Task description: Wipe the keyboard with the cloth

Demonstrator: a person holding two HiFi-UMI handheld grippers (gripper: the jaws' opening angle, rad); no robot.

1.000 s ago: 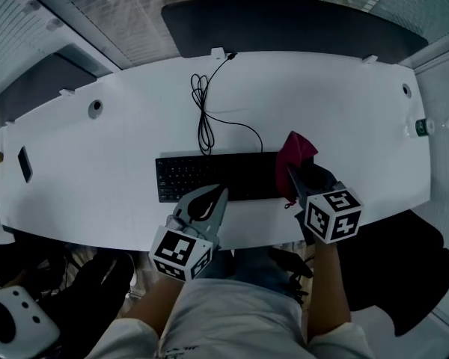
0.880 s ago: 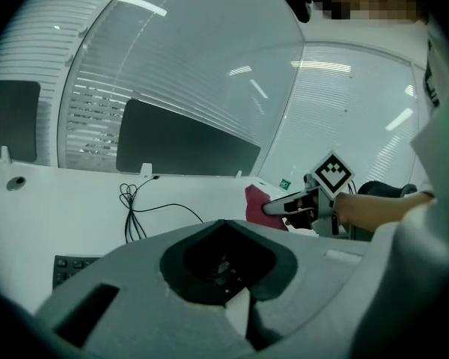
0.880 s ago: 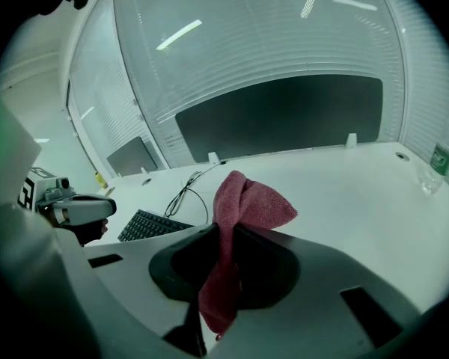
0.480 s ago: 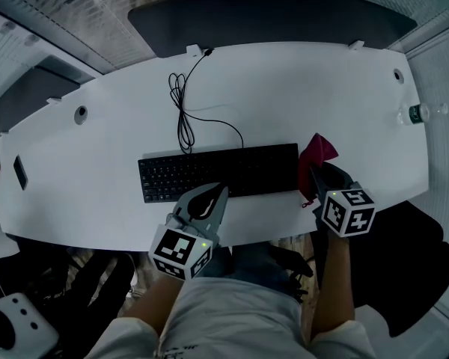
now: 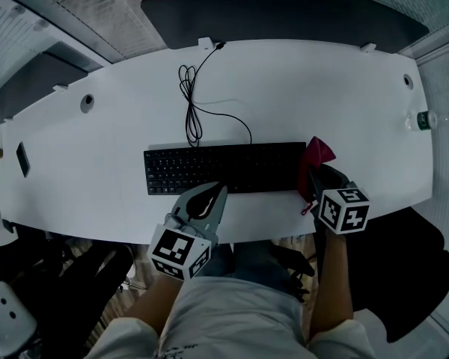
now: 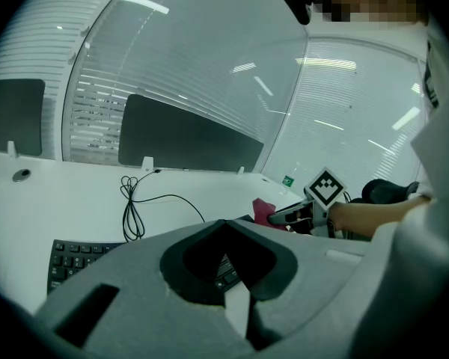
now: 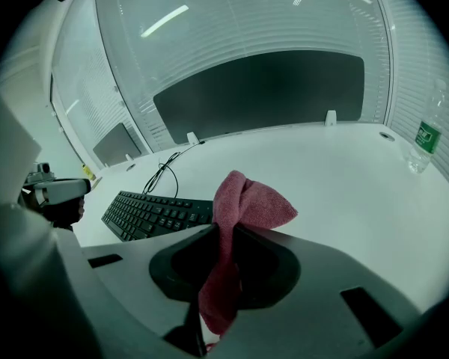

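Right gripper view: your right hand-held gripper [image 7: 223,234] clamps the cloth [image 7: 251,200] | keyboard [image 7: 153,214] just left of it | left hand-held gripper [image 6: 224,224] clenched, empty.

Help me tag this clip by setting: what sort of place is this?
Most likely an office or meeting room: a long white curved desk, a black wired keyboard on it, and glass partition walls with slatted blinds behind.
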